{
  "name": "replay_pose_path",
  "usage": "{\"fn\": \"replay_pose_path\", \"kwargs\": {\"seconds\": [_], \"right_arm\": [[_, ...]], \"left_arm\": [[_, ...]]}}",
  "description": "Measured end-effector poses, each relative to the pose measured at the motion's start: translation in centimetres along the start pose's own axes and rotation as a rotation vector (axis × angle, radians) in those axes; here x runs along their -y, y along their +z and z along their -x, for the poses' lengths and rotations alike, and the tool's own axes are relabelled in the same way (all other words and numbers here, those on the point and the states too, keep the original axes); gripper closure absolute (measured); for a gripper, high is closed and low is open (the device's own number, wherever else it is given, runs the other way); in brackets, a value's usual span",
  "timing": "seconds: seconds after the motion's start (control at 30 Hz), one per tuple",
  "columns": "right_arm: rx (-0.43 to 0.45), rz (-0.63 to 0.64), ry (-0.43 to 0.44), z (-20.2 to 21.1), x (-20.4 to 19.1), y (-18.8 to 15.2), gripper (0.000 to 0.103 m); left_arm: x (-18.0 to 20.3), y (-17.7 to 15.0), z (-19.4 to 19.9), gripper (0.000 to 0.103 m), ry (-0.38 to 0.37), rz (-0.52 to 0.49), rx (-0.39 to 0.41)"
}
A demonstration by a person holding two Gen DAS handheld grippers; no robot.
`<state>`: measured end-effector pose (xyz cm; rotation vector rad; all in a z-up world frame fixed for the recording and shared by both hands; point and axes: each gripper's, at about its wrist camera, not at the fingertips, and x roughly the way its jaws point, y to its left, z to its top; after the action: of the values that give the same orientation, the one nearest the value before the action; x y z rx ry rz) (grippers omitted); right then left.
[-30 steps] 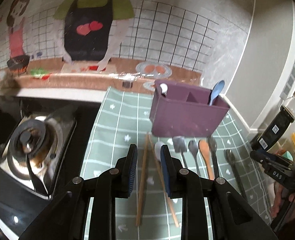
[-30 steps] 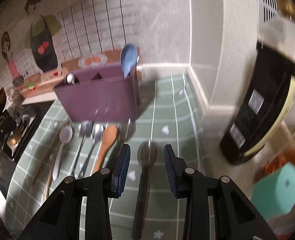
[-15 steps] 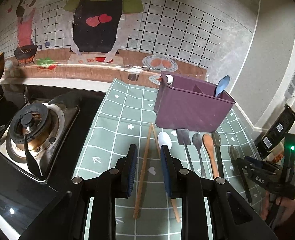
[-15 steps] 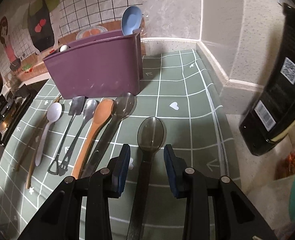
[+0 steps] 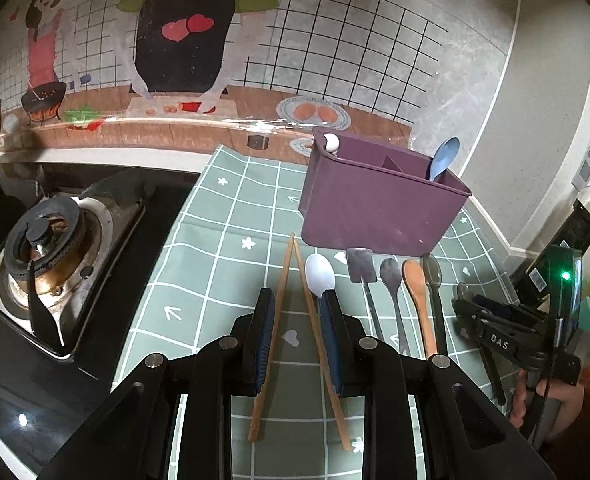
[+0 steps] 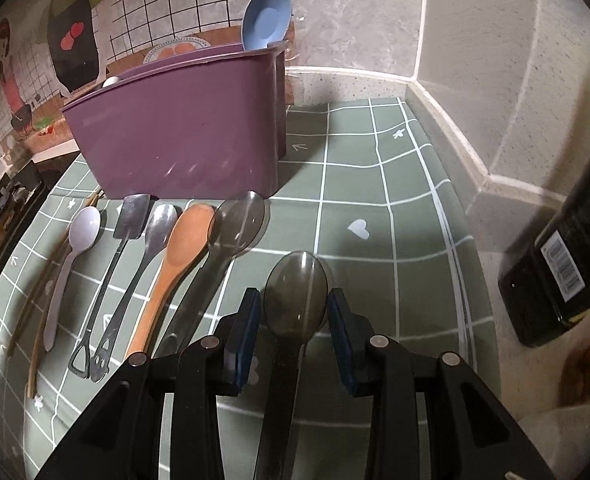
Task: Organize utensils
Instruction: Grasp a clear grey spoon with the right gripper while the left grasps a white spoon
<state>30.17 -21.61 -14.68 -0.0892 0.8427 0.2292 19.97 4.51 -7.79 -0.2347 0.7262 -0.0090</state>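
Two chopsticks (image 5: 291,332) between left fingers (image 5: 263,332), mat (image 6: 375,184) right side bare

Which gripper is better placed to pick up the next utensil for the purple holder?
Right. The right gripper straddles the smoky spoon, jaws closing, pads not yet touching. The left gripper hangs over the splayed chopsticks, the white spoon close beside, so its grab looks messier.

Purple divided holder (image 6: 183,140) upright at 11 o'clock, blue spoon (image 6: 265,20) standing inside. Utensil row (image 6: 143,264) flat on mat below it; smoky spoon (image 6: 295,300) lies apart at 5 o'clock.
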Motion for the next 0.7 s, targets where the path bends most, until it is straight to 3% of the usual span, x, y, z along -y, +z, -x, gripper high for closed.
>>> {"fn": "replay_pose_path", "kwargs": {"seconds": [0.3, 0.7], "right_arm": [[0.071, -0.016, -0.011, 1.3, 0.3, 0.8, 0.073], [0.261, -0.078, 0.009, 8.9, 1.2, 2.8, 0.073]], "left_arm": [[0.8, 0.2, -2.0, 0.078, -0.011, -0.014, -0.049], [4.4, 1.6, -7.2, 0.078, -0.073, -0.033, -0.12]]}}
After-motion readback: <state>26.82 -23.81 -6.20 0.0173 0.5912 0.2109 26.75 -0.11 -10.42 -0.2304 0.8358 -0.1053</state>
